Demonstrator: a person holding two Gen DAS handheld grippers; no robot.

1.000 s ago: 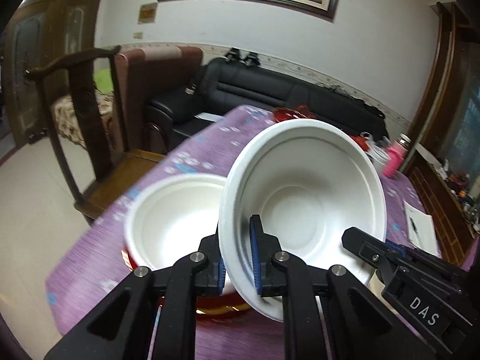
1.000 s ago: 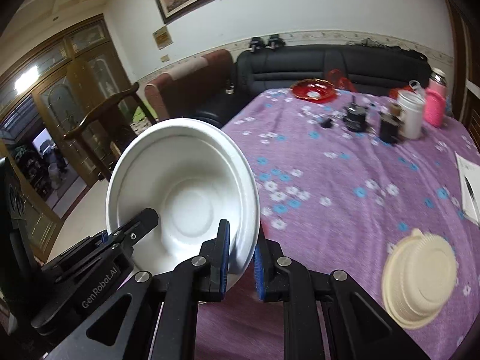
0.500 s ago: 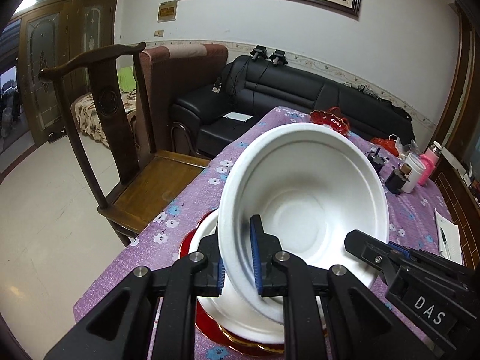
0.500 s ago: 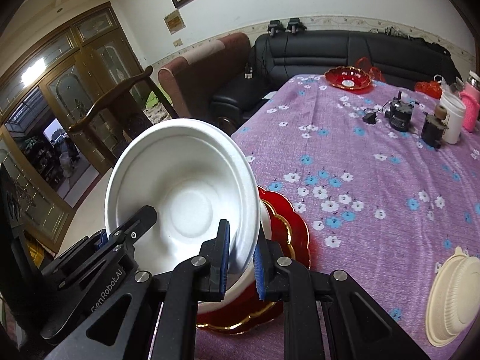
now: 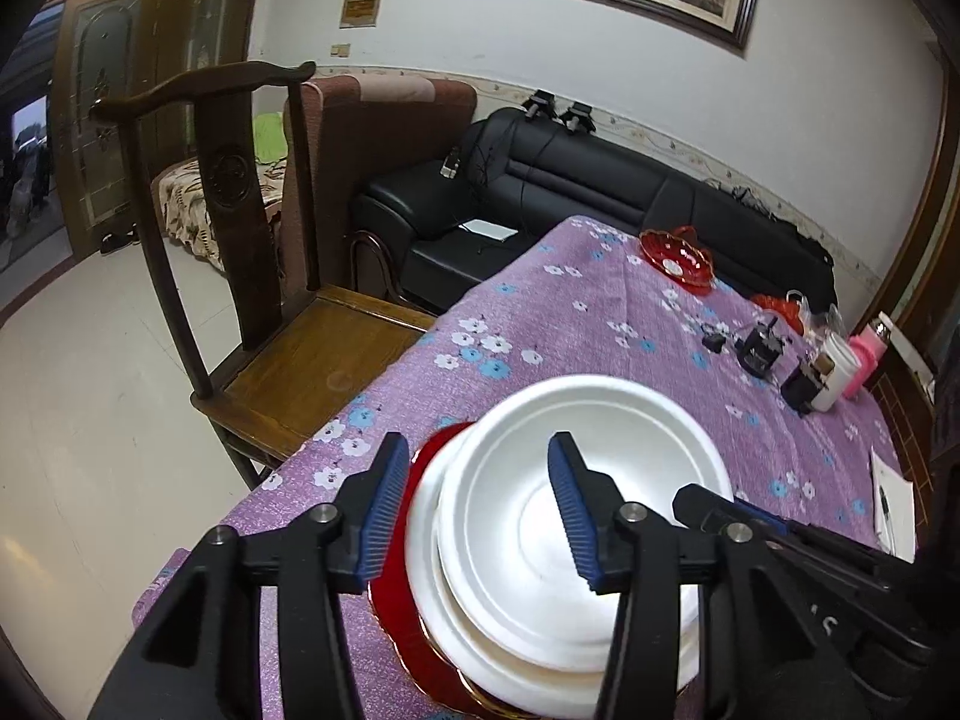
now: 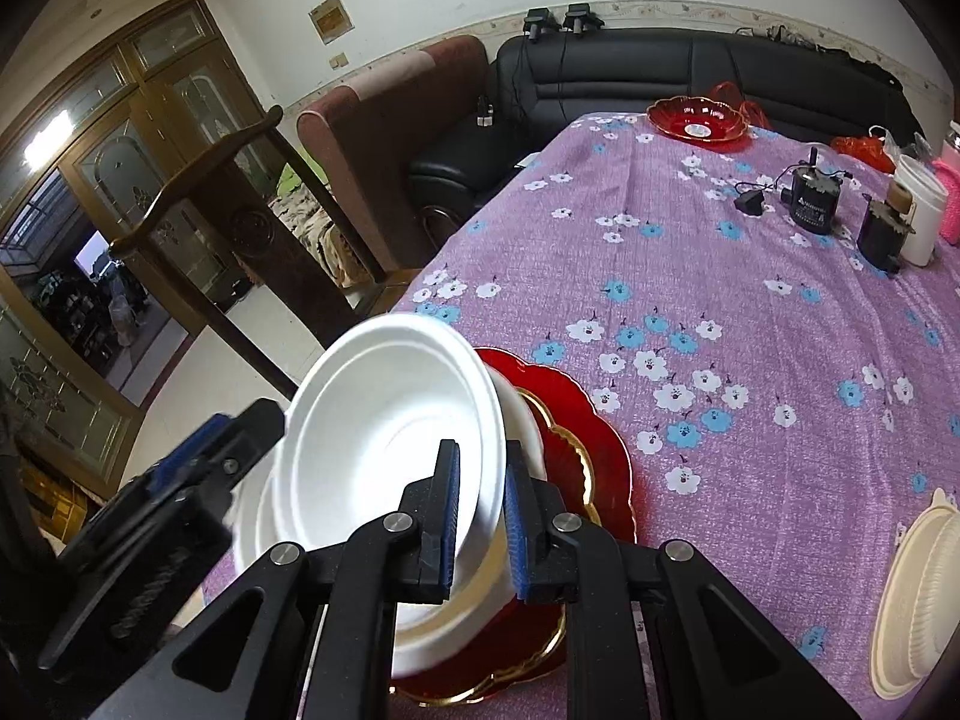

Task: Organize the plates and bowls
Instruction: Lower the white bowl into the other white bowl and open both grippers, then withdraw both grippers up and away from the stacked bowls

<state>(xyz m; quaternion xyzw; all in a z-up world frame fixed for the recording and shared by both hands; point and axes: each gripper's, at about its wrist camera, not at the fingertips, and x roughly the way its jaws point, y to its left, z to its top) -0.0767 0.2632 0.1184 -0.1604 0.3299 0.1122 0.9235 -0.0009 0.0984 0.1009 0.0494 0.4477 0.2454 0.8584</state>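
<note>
The left tool (image 5: 474, 504) is opening and lets go of the white bowl (image 6: 384, 420), now nested in the stack, while the right tool (image 6: 482, 519) grips its rim.

Left gripper (image 5: 474, 504) angled downward, fingers (image 5: 378, 507) opening, spread apart. Right gripper (image 6: 480, 519) angled downward, fingers clamped.

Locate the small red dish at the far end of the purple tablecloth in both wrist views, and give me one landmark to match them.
Left wrist view: the small red dish sits upper right of centre, at the cloth's far edge in front of the black sofa.
Right wrist view: the same dish sits near the top, right of centre, again at the far edge.
Shared landmark: the black sofa directly behind it.
</note>
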